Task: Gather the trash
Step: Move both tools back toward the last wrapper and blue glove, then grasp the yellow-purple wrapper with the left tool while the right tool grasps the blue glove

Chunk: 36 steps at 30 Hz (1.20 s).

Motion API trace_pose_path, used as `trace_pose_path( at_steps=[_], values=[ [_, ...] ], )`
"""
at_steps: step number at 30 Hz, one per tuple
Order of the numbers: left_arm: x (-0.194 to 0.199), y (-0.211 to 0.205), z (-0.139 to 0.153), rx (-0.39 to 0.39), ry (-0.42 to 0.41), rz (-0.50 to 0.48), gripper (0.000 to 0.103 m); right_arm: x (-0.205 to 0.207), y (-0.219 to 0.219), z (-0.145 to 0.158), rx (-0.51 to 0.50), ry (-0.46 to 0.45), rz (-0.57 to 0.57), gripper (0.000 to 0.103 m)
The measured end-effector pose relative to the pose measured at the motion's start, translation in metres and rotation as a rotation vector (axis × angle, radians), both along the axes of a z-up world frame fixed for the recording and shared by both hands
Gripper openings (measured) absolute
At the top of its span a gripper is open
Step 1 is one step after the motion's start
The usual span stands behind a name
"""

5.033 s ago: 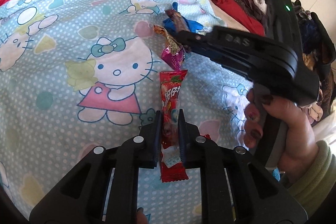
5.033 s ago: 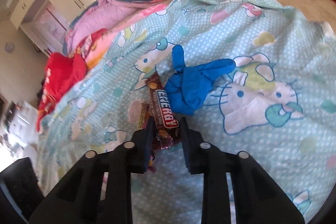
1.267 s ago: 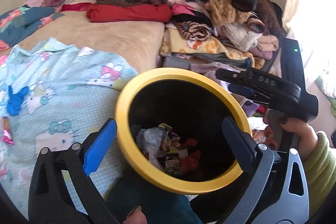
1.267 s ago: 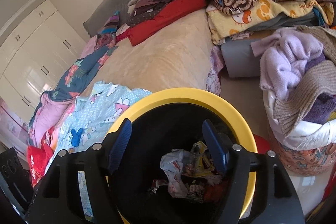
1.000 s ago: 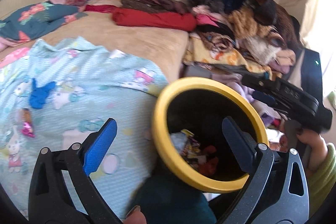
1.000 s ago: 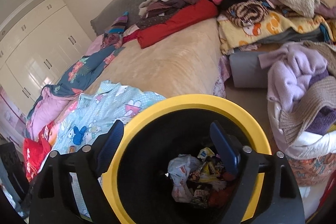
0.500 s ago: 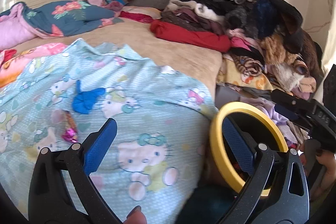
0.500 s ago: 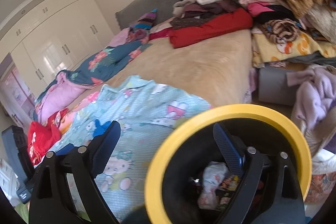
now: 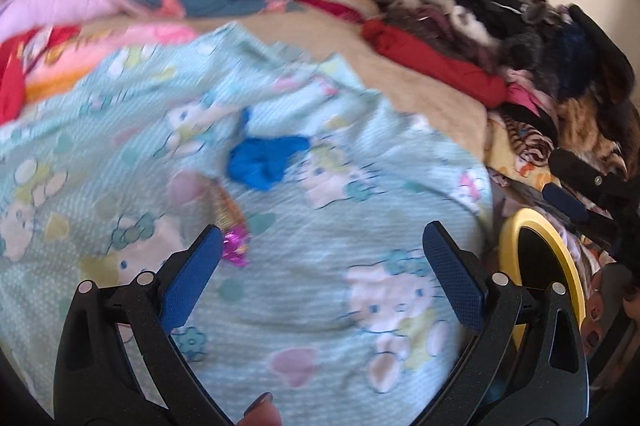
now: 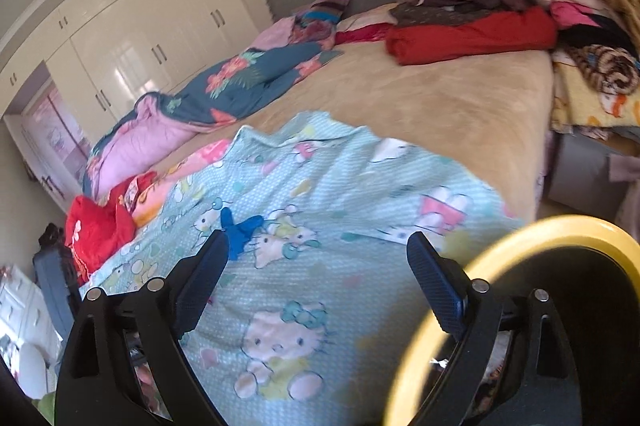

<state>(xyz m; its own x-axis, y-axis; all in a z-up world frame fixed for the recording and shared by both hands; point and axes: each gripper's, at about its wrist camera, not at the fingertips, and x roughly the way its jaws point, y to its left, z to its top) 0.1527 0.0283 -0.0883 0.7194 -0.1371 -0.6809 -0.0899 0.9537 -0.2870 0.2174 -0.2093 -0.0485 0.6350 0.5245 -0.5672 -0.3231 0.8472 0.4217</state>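
Blur is my worry: with both grippers empty and spread wide, left gripper (image 9: 320,266) nears the wrapper (image 9: 232,222) on the blanket (image 9: 320,306); right gripper (image 10: 316,278) hangs by the bin (image 10: 520,230). Closing carelessly, I could pinch cloth, or miss the glove (image 9: 266,162) beyond.

Cartoon-cat bedspread (image 10: 360,186); red folded garment (image 10: 472,34); perhaps white wardrobe doors (image 10: 140,38)
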Motion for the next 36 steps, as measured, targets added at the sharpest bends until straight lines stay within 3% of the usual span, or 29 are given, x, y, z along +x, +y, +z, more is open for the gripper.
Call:
trace_pose_path(
  at_steps=[7,9,15,22,26,29,31,33,36],
  values=[
    [0.013,0.031,-0.021,-0.068,0.046,0.064,0.072,0.04,0.058,-0.018,-0.005,0.062,0.083,0.088],
    [0.016,0.037,-0.026,-0.079,0.057,0.08,0.063,0.053,0.077,-0.025,-0.006,0.09,0.113,0.088],
    [0.025,0.047,-0.047,-0.103,0.109,0.088,0.053,0.076,0.126,-0.048,0.008,0.181,0.197,0.087],
    [0.022,0.056,-0.061,-0.106,0.129,0.103,0.023,0.092,0.16,-0.073,0.028,0.277,0.242,0.071],
    [0.016,0.068,-0.058,-0.146,0.117,0.107,0.02,0.095,0.176,-0.085,0.008,0.302,0.252,0.068],
    [0.011,0.079,-0.049,-0.158,0.09,0.126,0.02,0.098,0.184,-0.093,0.018,0.323,0.258,0.056],
    [0.008,0.087,-0.042,-0.162,0.072,0.144,0.02,0.098,0.186,-0.096,0.014,0.326,0.264,0.034],
    [0.004,0.096,-0.036,-0.171,0.057,0.166,0.02,0.094,0.183,-0.097,0.022,0.315,0.268,0.022],
    [0.002,0.102,-0.031,-0.175,0.04,0.18,0.02,0.083,0.17,-0.09,0.04,0.269,0.253,0.016]
  ],
)
